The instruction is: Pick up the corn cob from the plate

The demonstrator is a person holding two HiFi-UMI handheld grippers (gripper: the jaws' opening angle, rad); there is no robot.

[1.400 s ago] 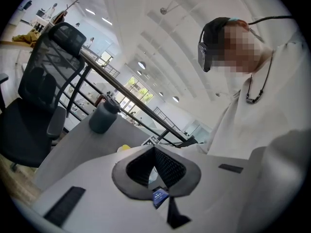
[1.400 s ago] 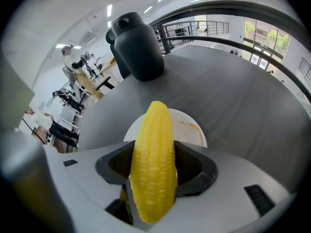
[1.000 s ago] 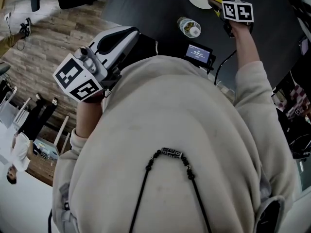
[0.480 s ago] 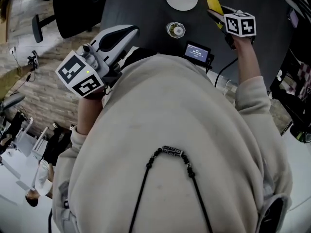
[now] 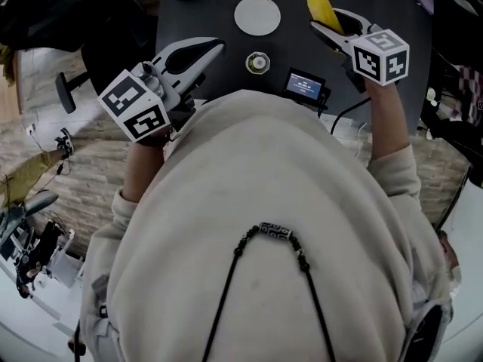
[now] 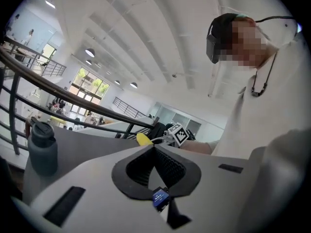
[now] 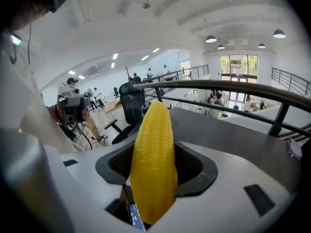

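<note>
Right gripper view: corn cob (image 7: 153,166) tight in right gripper (image 7: 154,145); left gripper (image 6: 154,148) jaws seemingly together.

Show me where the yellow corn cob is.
The yellow corn cob is clamped in the right gripper, top right in the head view, right of the round white plate.

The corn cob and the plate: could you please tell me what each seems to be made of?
The corn cob: probably moulded plastic or rubber; uniform yellow, very regular kernel rows, soft sheen, though a real cob cannot be ruled out. The plate: white, smooth, plain; ceramic or plastic, too small to tell which.
</note>
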